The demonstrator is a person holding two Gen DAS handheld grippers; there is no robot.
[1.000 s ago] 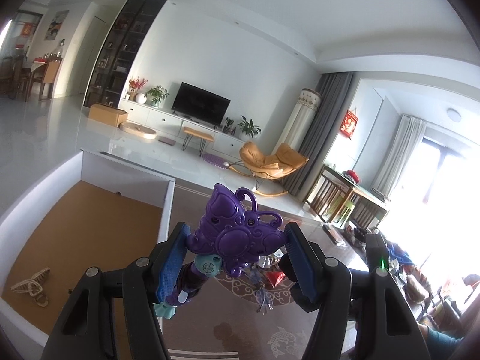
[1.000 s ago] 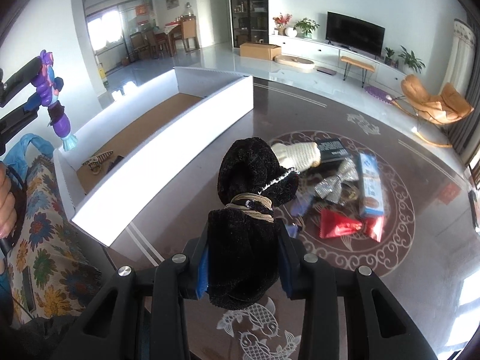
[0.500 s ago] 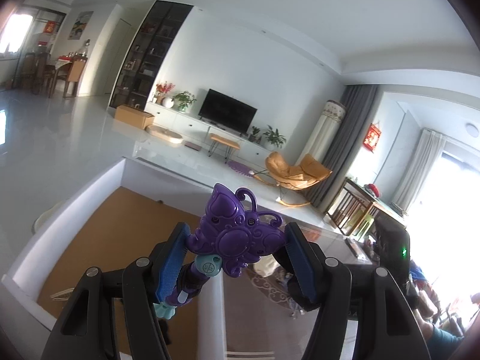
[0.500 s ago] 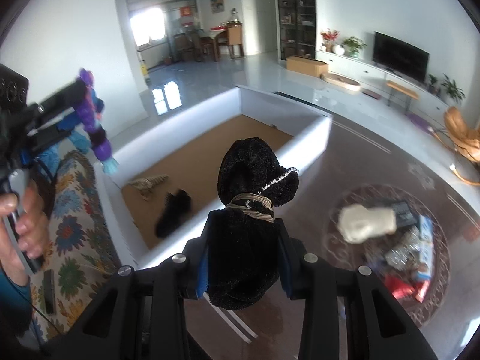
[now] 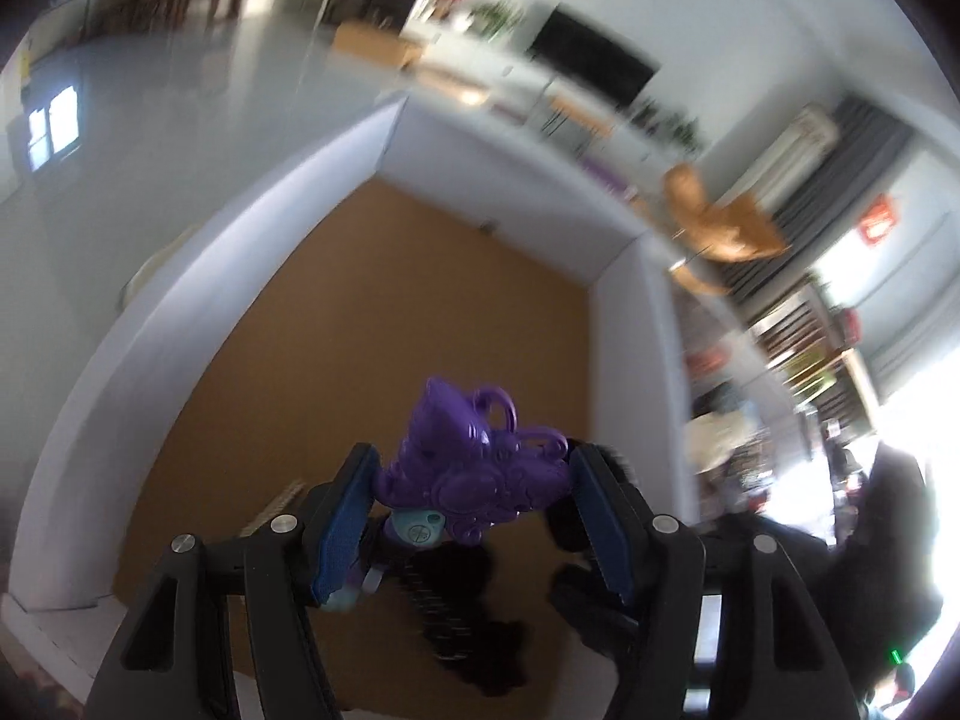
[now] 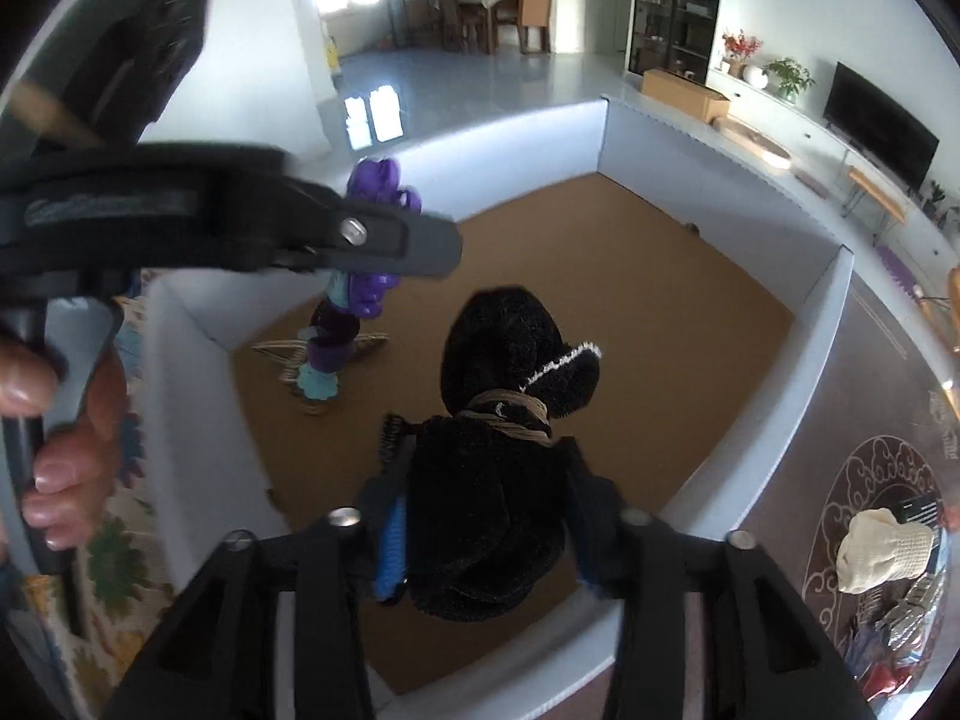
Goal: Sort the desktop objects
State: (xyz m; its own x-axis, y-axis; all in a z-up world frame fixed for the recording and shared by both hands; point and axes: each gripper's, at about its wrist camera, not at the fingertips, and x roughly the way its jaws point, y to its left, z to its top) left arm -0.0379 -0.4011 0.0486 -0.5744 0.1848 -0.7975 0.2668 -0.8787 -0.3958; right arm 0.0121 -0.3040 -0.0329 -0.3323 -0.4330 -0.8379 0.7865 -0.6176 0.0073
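Note:
My left gripper (image 5: 474,516) is shut on a purple figure toy (image 5: 468,468) and hangs tilted down over the white box (image 5: 180,276) with the brown floor. The right wrist view shows that left gripper (image 6: 372,240) and the toy (image 6: 366,288) near the box's near-left corner. My right gripper (image 6: 486,540) is also over the box (image 6: 780,390), its jaws opening. A black velvet hair bow (image 6: 498,480) still sits between them, and the left pad stands slightly off it. On the box floor lie a beige hair clip (image 6: 288,354) and a black comb clip (image 5: 456,618).
A person's hand (image 6: 54,450) holds the left gripper's handle. A floral cloth (image 6: 120,540) lies left of the box. To the right, on the dark patterned table (image 6: 888,420), are a white knitted item (image 6: 882,546) and several snack packets (image 6: 900,618).
Both grippers moved from the table side to above the box and tipped downward. The right jaws have widened around the black bow. The left grip on the purple toy is unchanged.

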